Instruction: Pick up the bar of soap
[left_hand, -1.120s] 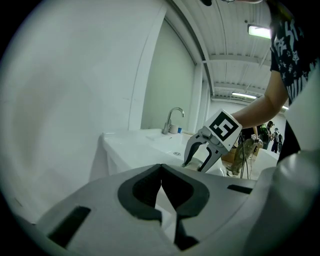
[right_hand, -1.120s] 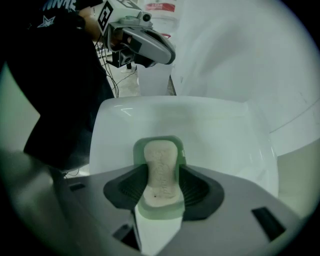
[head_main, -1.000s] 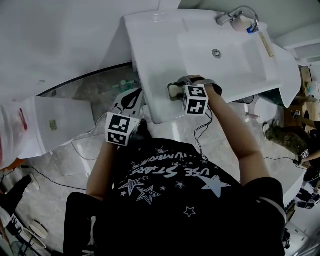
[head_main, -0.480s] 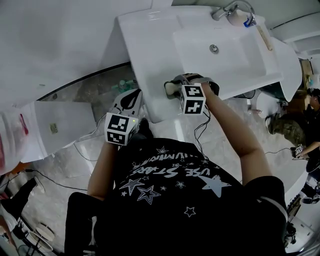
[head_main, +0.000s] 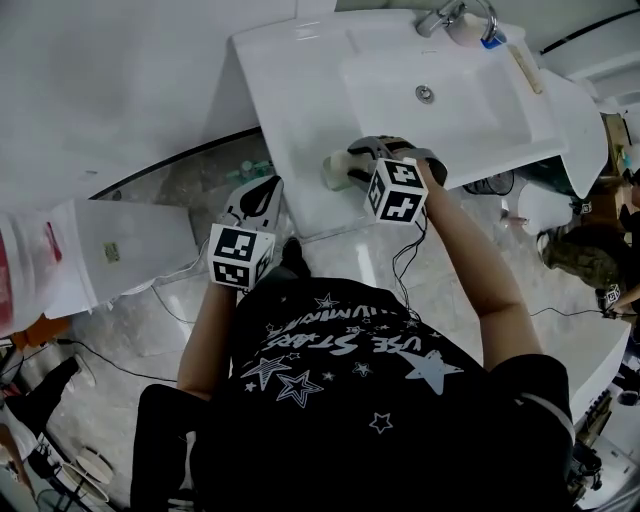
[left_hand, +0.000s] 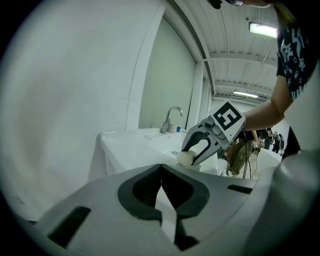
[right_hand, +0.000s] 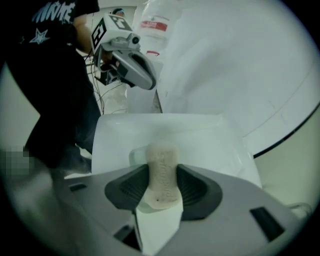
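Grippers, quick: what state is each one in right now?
Left gripper: shut, nothing between the jaws.
Right gripper: shut on the bar of soap.

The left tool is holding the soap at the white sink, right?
Not quite: the right tool holds the bar of soap at the white sink. The right gripper view shows it between that tool's jaws; the left tool holds nothing.

White letters on the person's black shirt (head_main: 380, 420) read "USE STARS"; the line above it is unclear
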